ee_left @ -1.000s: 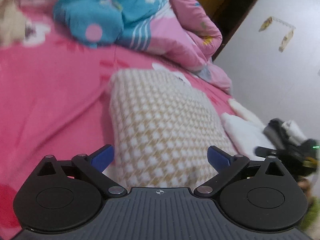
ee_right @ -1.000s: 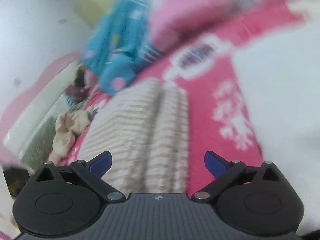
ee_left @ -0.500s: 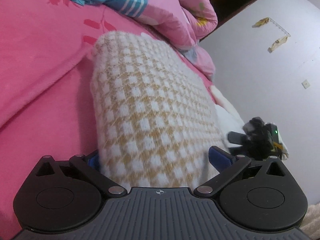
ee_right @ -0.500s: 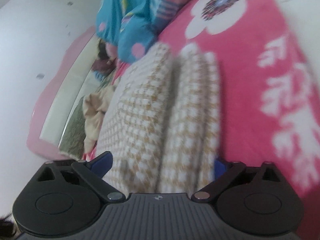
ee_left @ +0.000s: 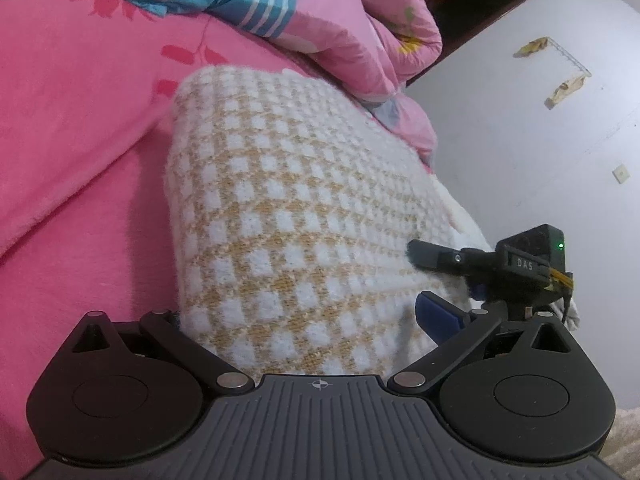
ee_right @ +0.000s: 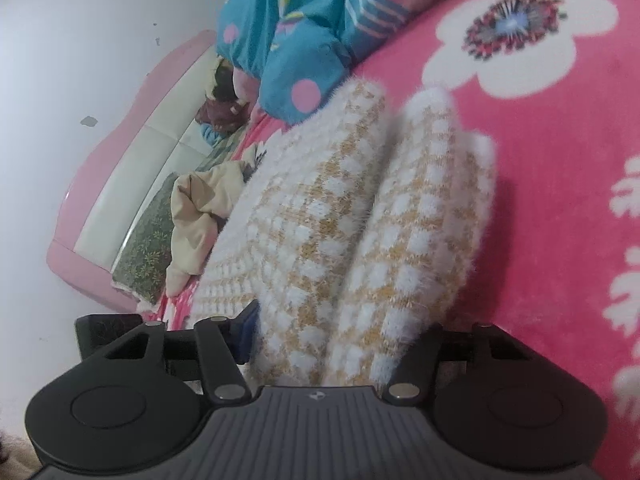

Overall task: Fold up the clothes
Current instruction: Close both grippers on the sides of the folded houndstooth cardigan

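The checked knit garment [ee_left: 288, 216] lies folded into a thick bundle on the pink fleece blanket [ee_left: 80, 128], just below the blue quilt [ee_right: 296, 40]. Left gripper [ee_left: 304, 320] and right gripper [ee_right: 340, 332] each straddle one end, jaws spread wide around the bundle, not pinching. Judged step: handling a folded stack — either a further fold or a lift. Material: fuzzy, soft, compressible; layers may slip.

Folded yellow-and-white checked knit sweater [ee_left: 288, 216] on pink fleece bed blanket [ee_left: 72, 128]; blue polka-dot bedding [ee_right: 296, 40] behind it; cream garment [ee_right: 200, 212] to its left.
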Demonstrator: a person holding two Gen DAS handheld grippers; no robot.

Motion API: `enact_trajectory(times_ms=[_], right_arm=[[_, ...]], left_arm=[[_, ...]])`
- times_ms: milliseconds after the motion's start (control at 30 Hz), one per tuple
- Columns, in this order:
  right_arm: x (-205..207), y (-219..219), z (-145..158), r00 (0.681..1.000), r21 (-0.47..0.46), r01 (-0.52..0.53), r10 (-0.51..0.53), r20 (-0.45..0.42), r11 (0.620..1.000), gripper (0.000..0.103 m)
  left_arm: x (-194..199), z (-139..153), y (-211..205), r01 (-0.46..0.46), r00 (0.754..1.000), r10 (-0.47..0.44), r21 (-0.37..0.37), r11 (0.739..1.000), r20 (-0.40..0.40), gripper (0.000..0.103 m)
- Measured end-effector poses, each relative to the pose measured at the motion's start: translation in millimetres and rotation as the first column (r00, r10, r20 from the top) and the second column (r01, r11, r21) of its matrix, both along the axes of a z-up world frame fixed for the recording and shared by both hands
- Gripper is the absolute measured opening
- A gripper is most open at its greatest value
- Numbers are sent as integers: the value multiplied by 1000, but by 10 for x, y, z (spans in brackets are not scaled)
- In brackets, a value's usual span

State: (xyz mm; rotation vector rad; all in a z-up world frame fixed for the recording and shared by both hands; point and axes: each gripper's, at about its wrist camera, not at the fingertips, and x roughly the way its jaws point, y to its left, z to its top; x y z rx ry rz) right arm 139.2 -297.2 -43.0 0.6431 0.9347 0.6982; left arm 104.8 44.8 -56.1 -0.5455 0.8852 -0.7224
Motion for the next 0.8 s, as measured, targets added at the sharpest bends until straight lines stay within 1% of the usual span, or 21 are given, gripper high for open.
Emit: enact_trajectory(times_ms=[100, 200, 300, 400, 500, 567, 667, 733, 800], right_arm=[[-106, -63, 173, 999, -4, 16, -16, 49, 1000, 60], [-293, -230, 423, 992, 3, 40, -40, 123, 999, 60], [-515, -497, 723, 977, -2, 85, -83, 195, 996, 60], [-756, -887, 999, 957, -30, 156, -143, 251, 987, 60], [-924, -1300, 1225, 939, -87, 233, -200, 278, 969, 60], [-1006, -1593, 1375, 928, -140, 284, -235, 289, 949, 60], [-1027, -1953, 1534, 920, -218, 332, -263, 291, 918, 60], [-1000, -2153, 1590, 918, -262, 352, -277, 285, 898, 60], [-943, -2303, 1573, 919, -295, 365, -290, 268, 883, 60]], left_arm=[[-61, 196, -222, 33, 998, -32, -18, 999, 49, 101], [-121, 392, -444, 67, 993, -63, -35, 997, 98, 101], [-182, 588, -666, 101, 985, -93, -50, 994, 148, 101], [-213, 750, -947, 144, 973, -129, -67, 987, 190, 101], [-131, 779, -1452, 216, 960, -192, -102, 971, 203, 101], [-67, 761, -1786, 256, 953, -229, -125, 958, 201, 101], [7, 700, -2228, 306, 942, -275, -152, 940, 194, 101], [39, 636, -2461, 332, 935, -300, -166, 929, 187, 101], [65, 538, -2613, 350, 931, -321, -176, 920, 173, 101]])
